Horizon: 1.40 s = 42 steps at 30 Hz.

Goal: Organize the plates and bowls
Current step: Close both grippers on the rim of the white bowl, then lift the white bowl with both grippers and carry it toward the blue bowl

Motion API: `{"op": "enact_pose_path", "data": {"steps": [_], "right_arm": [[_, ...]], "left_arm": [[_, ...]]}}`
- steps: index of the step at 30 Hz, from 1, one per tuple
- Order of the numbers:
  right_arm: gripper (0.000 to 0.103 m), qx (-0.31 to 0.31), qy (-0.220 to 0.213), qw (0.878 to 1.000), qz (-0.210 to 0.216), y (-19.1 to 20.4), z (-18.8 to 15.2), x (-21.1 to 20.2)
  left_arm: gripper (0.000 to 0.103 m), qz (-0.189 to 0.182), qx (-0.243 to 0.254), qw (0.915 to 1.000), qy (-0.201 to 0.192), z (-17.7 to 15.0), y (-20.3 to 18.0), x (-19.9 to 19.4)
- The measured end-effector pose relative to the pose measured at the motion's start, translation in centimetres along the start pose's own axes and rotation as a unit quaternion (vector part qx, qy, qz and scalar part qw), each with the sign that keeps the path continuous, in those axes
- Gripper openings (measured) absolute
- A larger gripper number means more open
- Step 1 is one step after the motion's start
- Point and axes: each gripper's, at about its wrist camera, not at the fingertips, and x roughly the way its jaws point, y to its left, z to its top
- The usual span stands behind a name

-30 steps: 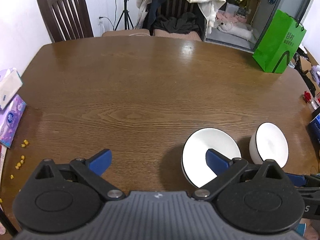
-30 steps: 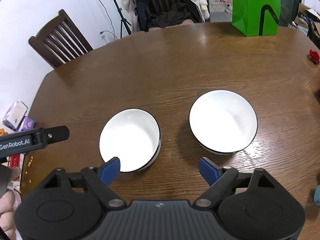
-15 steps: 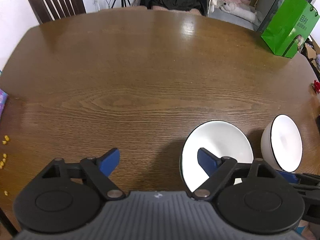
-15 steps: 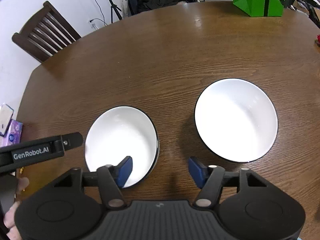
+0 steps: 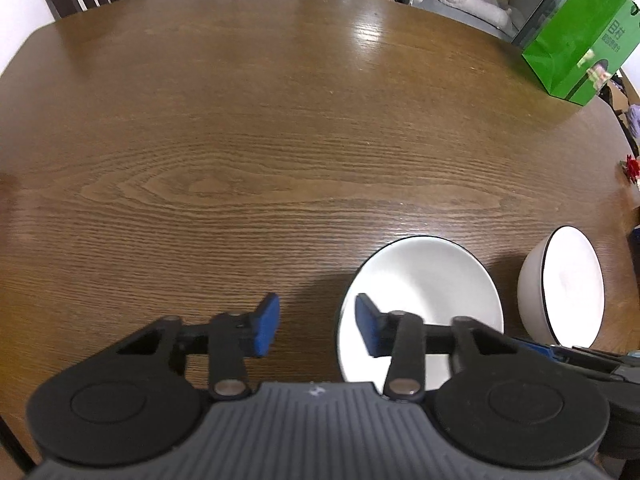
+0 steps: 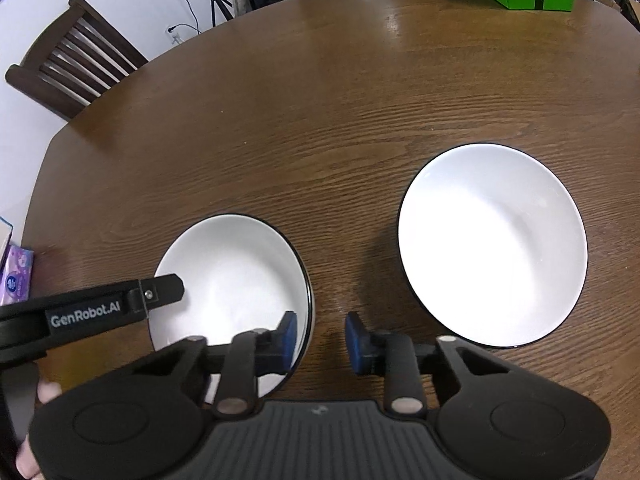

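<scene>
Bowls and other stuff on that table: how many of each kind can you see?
White bowls: 2, left one and right one.
Green paper bags: 1.
Purple tissue packs: 1.
Total: 4.

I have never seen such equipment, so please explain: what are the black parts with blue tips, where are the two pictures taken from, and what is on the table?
There is no robot arm. A person holds one pair of hand-operated tongs in each hand, and a wide-angle camera on each looks forward along its fingers. One picture comes from the left tongs, the other from the right tongs. The blue tips are the finger pads.

On the wooden table stand two empty white bowls with dark rims: the left bowl and the right bowl, side by side and apart. A green bag stands at the far edge.

Both tongs are open and hold nothing. Each straddles an opposite side of the left bowl's rim, one pad inside and one outside.
</scene>
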Motion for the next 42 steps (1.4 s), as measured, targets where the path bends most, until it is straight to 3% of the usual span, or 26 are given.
{"op": "enact_pose_path", "data": {"steps": [7, 10, 23, 42], "right_arm": [[0.011, 0.004, 0.000, 1.000, 0.003, 0.4, 0.2, 0.3], [0.007, 0.000, 0.000, 1.000, 0.003, 0.7, 0.2, 0.3], [0.006, -0.020, -0.001, 0.999, -0.031, 2.0, 0.5, 0.3], [0.006, -0.027, -0.003, 0.999, -0.031, 2.5, 0.3, 0.2]], "left_arm": [[0.010, -0.022, 0.006, 0.9997, 0.007, 0.1, -0.6, 0.3], [0.010, -0.019, 0.011, 0.9997, 0.005, 0.2, -0.8, 0.3], [0.009, -0.009, 0.028, 0.9995, 0.010, 0.2, -1.4, 0.5], [0.008, 0.008, 0.042, 0.9991, 0.004, -0.7, -2.4, 0.1]]}}
